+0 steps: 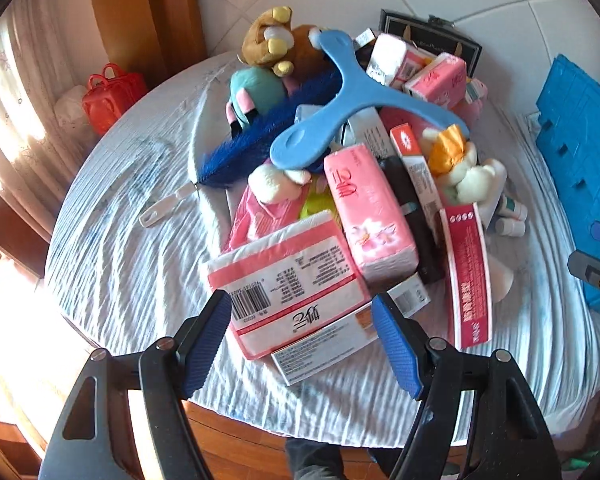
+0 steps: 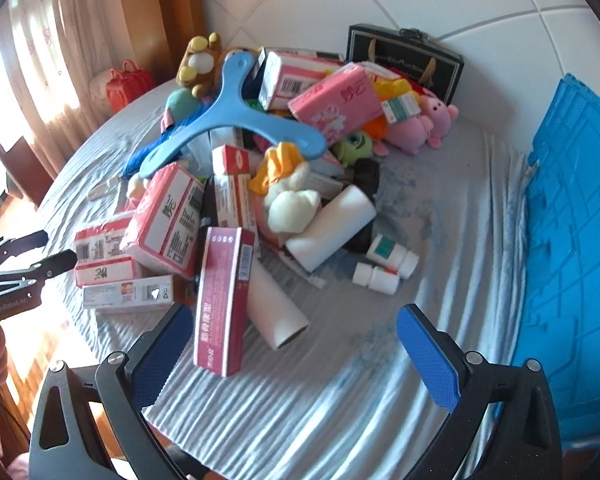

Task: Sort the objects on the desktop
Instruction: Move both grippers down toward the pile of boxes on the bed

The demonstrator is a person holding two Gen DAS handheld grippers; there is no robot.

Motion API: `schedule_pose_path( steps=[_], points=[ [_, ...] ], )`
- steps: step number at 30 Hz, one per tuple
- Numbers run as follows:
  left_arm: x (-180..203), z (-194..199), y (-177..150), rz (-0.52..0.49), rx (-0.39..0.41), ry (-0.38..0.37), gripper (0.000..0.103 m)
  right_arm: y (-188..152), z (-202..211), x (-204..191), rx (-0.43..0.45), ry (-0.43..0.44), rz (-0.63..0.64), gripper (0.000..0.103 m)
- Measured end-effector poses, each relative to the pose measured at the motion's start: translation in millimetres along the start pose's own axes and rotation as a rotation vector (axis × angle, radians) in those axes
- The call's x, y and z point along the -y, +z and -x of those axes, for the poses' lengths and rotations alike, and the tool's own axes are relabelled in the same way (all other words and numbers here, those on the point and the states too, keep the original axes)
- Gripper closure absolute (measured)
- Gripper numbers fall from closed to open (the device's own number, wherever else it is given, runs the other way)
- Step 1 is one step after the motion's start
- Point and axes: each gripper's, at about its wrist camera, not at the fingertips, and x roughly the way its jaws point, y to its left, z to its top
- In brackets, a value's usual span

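A heap of desktop objects lies on a round table under a pale wrinkled cloth [image 1: 140,264]. My left gripper [image 1: 302,344] is open and hovers over the near edge of the heap. A pink-and-white tissue pack [image 1: 288,280] and a flat white box [image 1: 324,348] show between its fingers, untouched. My right gripper [image 2: 294,356] is also open above the cloth. A long red box [image 2: 220,300] and a white paper roll [image 2: 276,312] lie just ahead of its left finger. A light blue three-armed plastic piece [image 1: 352,96] tops the heap.
Plush toys [image 2: 292,200], more tissue packs [image 2: 340,104], small white bottles [image 2: 392,256] and a black gift box [image 2: 404,60] fill the heap. A blue crate [image 2: 572,240] stands at the table's right. A red bag [image 1: 112,96] sits beyond the far left rim. A padded white wall is behind.
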Motion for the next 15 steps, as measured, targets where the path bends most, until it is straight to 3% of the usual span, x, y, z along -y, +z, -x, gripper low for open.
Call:
schedule_pose_path(
  steps=[8,12,15],
  points=[
    [20.7,-39.0,-10.7,-0.213,-0.083,-0.154,0.031,-20.2,-49.3,-29.7,-0.121,0.016,-0.103,0.0],
    [38.0,-58.6,-11.1,-0.293,-0.13,-0.173,0.031,-27.4,-62.4,-35.6,-0.156,-0.012,-0.136,0.0],
    [52.2,-58.9,-12.8,-0.367,-0.109,-0.183,0.031,-30.1,-66.9,-37.0,-0.166,-0.045,-0.152,0.0]
  ],
)
